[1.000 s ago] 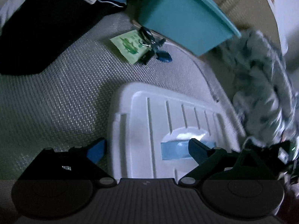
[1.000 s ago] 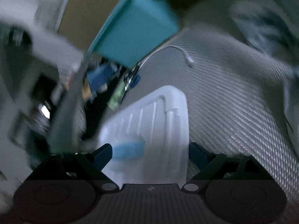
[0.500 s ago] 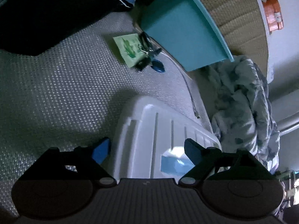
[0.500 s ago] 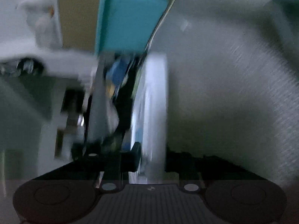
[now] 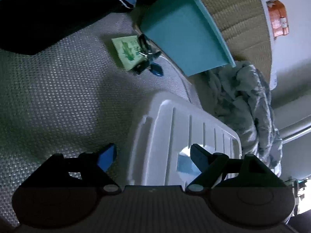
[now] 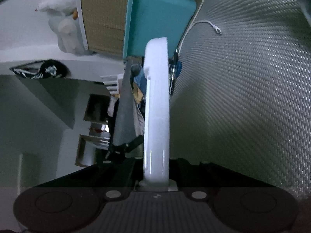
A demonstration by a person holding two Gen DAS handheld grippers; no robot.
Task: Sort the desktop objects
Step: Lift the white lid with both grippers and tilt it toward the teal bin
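**Ana:** Since the right tool [image 6: 155, 182] has just been closing, is it clamped on the white lid [image 6: 156, 104] now?

**Ben:** Yes, its jaws are shut on the lid's thin edge, so the lid runs edge-on from six toward twelve o'clock in the right wrist view. Holding it by the rim probably lets it be tipped off the woven surface [image 6: 243, 97].

**Ana:** And the left tool [image 5: 153, 155]?

**Ben:** Its jaws have just been closing a little, yet they stand wide, one finger on either side of the lid's near corner; I can't quite tell whether the pads touch it.

**Ana:** What else waits?

**Ben:** At twelve o'clock from the lid lie a green card [image 5: 128, 52] and a bunch of keys [image 5: 148, 58], touching, just beside the teal bin [image 5: 184, 38] — likely the destination.
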